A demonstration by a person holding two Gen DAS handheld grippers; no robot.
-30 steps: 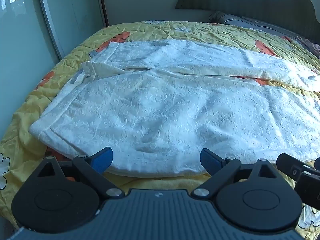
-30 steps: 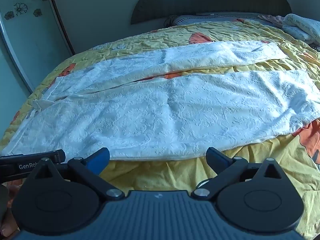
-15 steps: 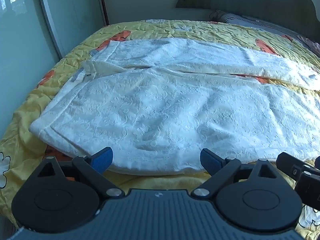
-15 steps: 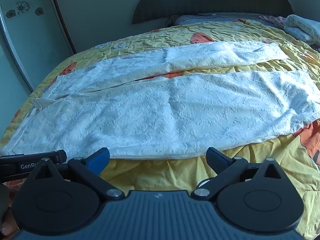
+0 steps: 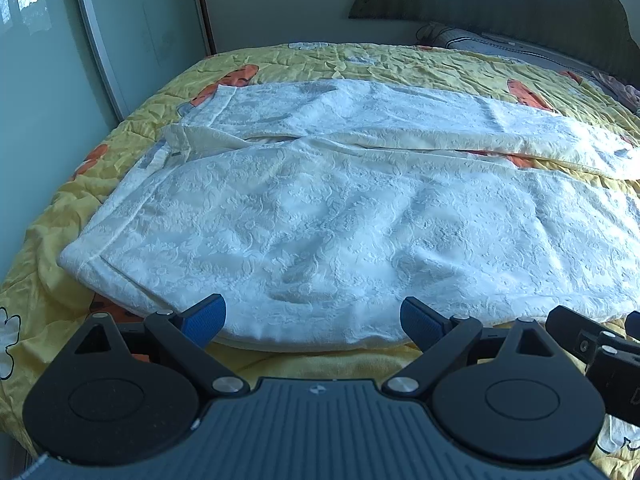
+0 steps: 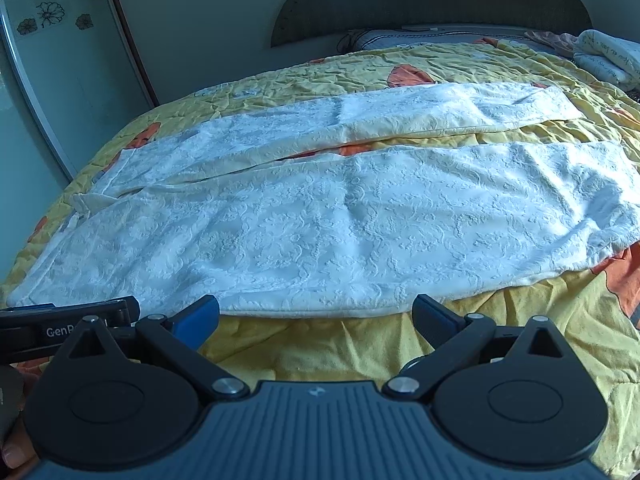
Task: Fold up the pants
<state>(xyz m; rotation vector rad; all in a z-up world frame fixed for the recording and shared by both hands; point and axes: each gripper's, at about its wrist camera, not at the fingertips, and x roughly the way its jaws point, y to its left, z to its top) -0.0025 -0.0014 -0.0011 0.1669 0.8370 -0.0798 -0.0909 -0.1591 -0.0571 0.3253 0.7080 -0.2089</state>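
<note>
Your white pants (image 5: 320,216) lie spread flat on the bed (image 5: 360,60), waistband toward the left, both legs running off to the right and parted by a narrow strip of yellow quilt. No fold is visible, so you have the whole task ahead of you: judged from this layout, one leg has to go over the other, then the length has to be doubled. Your left tool (image 5: 312,316) hangs with its blue pads spread wide, holding nothing, just short of the near hem of the hip section. Your right tool (image 6: 316,314) is likewise spread and empty, just short of the near edge of the closer leg (image 6: 360,240). That near edge lies close to the bed's front side, so you have little room on that side. Beyond the far leg (image 6: 360,124) there is open quilt up to the pillow (image 6: 420,40). A wardrobe door (image 5: 48,100) stands close by the waistband end. Folded cloth (image 6: 608,56) sits at the far right corner, well apart from the pants.
</note>
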